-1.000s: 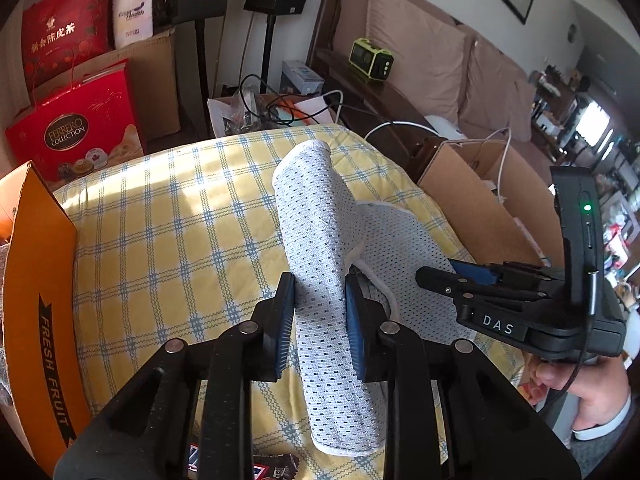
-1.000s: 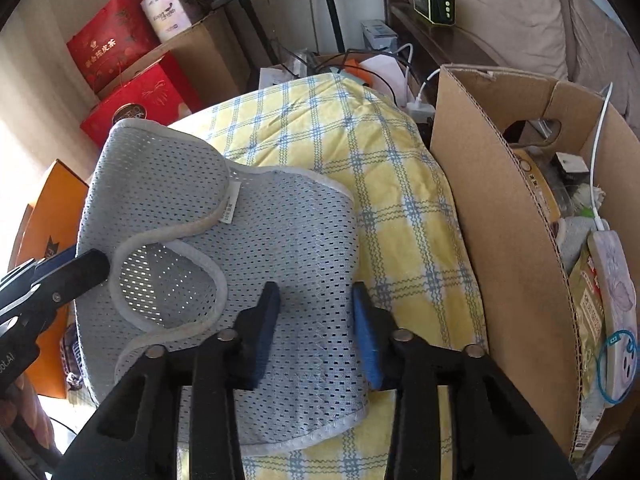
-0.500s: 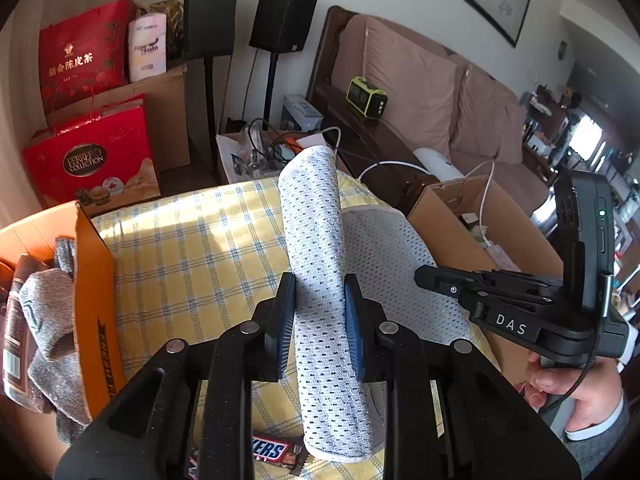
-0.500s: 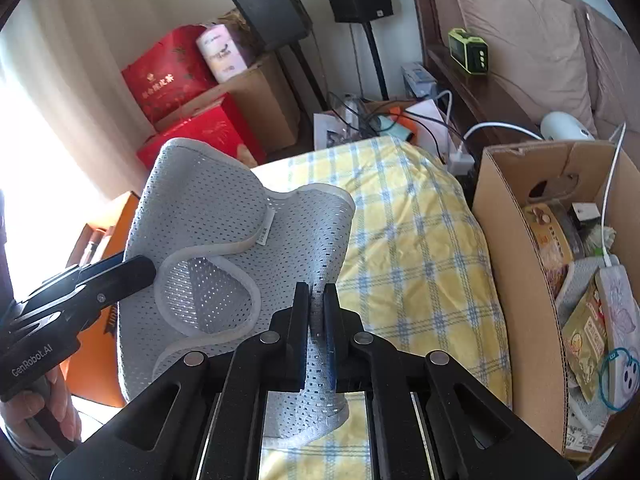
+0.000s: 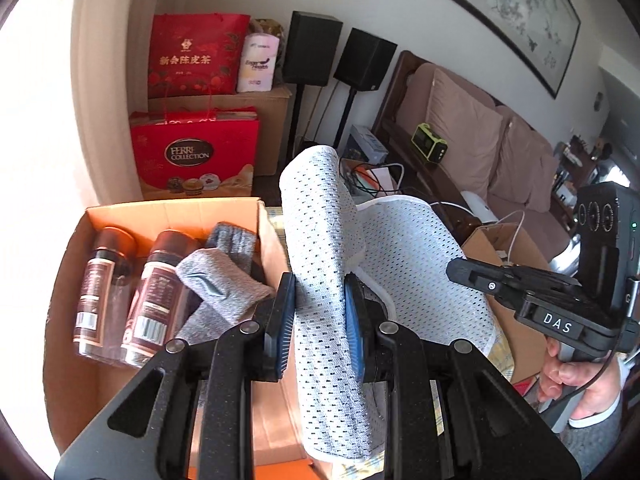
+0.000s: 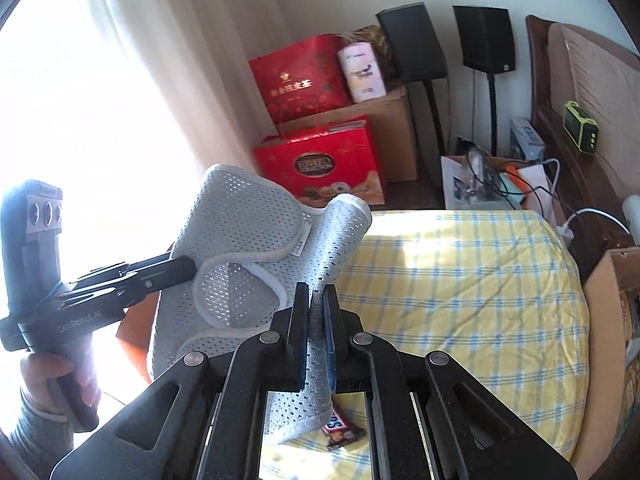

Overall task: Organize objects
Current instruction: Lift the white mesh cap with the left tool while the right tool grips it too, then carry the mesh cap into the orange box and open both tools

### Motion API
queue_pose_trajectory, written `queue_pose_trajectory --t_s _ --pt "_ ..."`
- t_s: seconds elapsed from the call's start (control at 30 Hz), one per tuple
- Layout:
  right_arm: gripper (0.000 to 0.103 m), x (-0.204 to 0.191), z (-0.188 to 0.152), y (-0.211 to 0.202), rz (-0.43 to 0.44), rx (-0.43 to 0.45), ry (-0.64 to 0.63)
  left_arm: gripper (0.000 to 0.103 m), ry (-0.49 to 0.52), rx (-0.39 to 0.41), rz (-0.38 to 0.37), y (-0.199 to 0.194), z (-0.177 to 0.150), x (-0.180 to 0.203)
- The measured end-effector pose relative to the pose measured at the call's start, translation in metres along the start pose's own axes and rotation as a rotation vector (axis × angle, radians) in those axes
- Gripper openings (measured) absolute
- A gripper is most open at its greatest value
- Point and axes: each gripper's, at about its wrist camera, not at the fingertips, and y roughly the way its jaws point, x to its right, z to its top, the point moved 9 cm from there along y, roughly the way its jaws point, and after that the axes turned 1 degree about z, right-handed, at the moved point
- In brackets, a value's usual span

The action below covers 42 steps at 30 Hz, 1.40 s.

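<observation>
A grey mesh garment with white trim [image 5: 320,264] [image 6: 256,240] hangs in the air between both grippers. My left gripper [image 5: 320,312] is shut on a rolled fold of it, blue pads pressing on both sides. My right gripper [image 6: 316,320] is shut on a thin edge of the same garment. The garment is held beside and partly over an orange cardboard box [image 5: 160,208] at the left, which holds two brown bottles [image 5: 132,288] and a grey sock [image 5: 224,280]. A Snickers bar [image 6: 342,430] lies on the yellow checked cloth [image 6: 460,300] under the right gripper.
A brown cardboard box [image 6: 604,344] with packets stands to the right of the checked surface. Red gift boxes [image 5: 192,160], two black speakers [image 5: 340,56], cables and a brown sofa [image 5: 480,148] lie behind. A hand [image 5: 572,380] holds the right gripper's handle.
Both grippers rose and swung left with the mesh garment, lifting it off the checked cloth toward the orange box. The right gripper's jaws closed on the garment's edge.
</observation>
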Motion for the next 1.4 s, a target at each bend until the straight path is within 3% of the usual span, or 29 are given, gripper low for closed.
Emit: queue_pose_trajectory --t_s 0.37,0.63,0.9,1.1,1.27,1.37,1.4 --pt "0.006 -0.095 -0.022 0.059 0.135 -0.097 -0.090 0.021 -0.007 -0.043 0.146 -0.031 -0.012 -0.082" --pt "0.006 -0.142 -0.062 0.091 0.228 -0.222 -0.107 0.020 0.210 -0.160 0.239 -0.014 -0.021 -0.093" --pt "0.008 -0.175 -0.091 0.104 0.322 -0.306 -0.067 0.020 0.399 -0.229 0.178 0.006 -0.026 -0.082" --pt "0.014 -0.182 -0.102 0.114 0.329 -0.360 -0.091 0.021 0.358 -0.237 0.155 0.026 -0.033 -0.093" --pt "0.015 -0.185 -0.107 0.122 0.342 -0.382 -0.083 0.021 0.386 -0.236 0.136 0.042 -0.037 -0.095" --pt "0.016 -0.195 -0.117 0.128 0.363 -0.411 -0.101 0.030 0.334 -0.258 0.091 0.046 -0.039 -0.100" --pt "0.016 -0.198 -0.122 0.131 0.354 -0.417 -0.115 0.038 0.316 -0.265 0.083 0.048 -0.041 -0.103"
